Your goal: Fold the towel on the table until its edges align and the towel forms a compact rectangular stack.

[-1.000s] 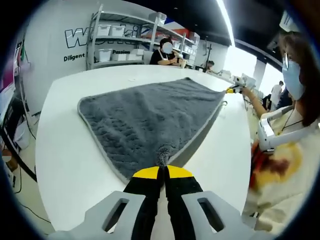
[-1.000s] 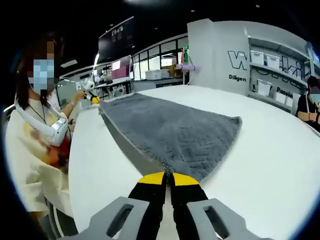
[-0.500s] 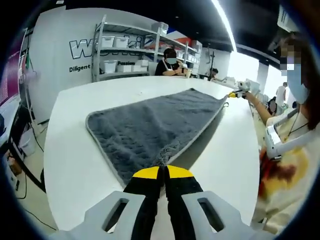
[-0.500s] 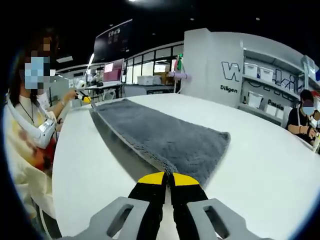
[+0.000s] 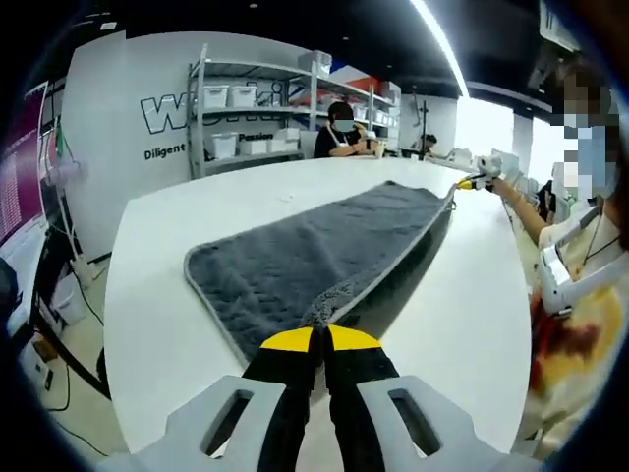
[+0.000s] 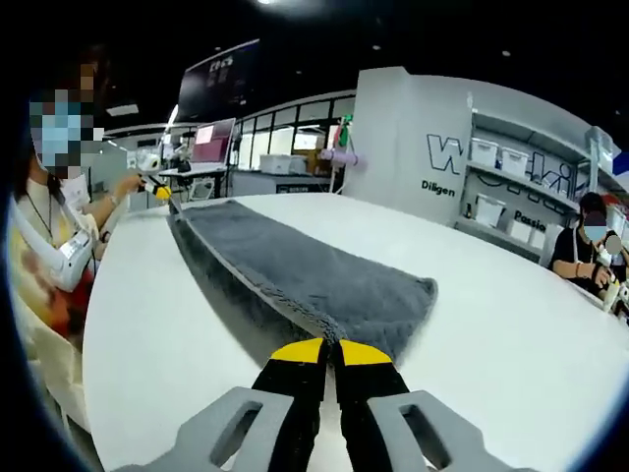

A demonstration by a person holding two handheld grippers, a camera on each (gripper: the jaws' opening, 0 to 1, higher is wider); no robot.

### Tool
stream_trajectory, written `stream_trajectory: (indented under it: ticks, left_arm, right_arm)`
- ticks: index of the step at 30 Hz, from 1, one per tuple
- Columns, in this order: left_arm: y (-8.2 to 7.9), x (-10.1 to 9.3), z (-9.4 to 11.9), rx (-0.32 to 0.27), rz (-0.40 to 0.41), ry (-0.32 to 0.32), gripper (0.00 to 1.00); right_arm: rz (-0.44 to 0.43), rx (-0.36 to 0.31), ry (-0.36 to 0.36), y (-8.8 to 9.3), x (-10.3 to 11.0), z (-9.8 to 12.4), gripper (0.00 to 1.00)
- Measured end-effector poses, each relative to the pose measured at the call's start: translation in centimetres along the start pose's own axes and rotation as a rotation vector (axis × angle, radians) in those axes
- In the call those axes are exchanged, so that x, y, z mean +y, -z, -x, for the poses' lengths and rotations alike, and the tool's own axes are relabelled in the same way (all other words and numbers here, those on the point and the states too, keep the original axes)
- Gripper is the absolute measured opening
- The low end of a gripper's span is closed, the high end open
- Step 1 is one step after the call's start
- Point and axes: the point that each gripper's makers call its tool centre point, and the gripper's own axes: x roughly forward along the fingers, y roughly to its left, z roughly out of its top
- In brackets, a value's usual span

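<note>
Table (image 5: 157,324): white, broad, carrying the towel.
Towel (image 5: 314,251): grey, on the table, one long edge lifted and stretched taut between the two grippers; long axis running from one gripper to the other, far long edge lying flat on the tabletop.
Left gripper (image 5: 320,339): yellow-tipped jaws pressed together on a towel corner.
Right gripper (image 6: 330,351): jaws likewise closed, pinching the opposite corner of the same long edge.
</note>
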Motion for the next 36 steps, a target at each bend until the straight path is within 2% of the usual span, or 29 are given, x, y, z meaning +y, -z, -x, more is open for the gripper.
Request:
stream_trajectory:
  ticks: [7, 13, 20, 24, 25, 36]
  left_arm:
    - [-1.3, 0.1, 0.0, -0.040, -0.005, -0.012, 0.03]
    - [-1.9, 0.6, -0.4, -0.045, -0.025, -0.034, 0.03]
    - [-3.2, 1.5, -1.0, -0.080, -0.037, -0.062, 0.03]
    - [-3.3, 1.8, -1.6, -0.079, -0.044, -0.073, 0.03]
    - [-3.3, 1.9, -1.8, -0.079, -0.046, -0.077, 0.03]
    - [-3.9, 3.4, -2.8, -0.075, -0.072, -0.119, 0.03]
  right_arm:
    - [-0.001, -0.049, 0.018, -1.3, -0.4, 0.2, 0.00]
    - [0.043, -0.044, 0.061, -2.0, -1.1, -0.3, 0.00]
    - [0.115, -0.035, 0.127, -2.8, -2.4, -1.1, 0.00]
    - [0.138, -0.027, 0.156, -3.0, -2.8, -1.4, 0.00]
    - [0.164, -0.014, 0.187, -3.2, -3.2, -1.9, 0.00]
    - [0.220, 0.007, 0.252, -4.1, -4.7, -3.4, 0.00]
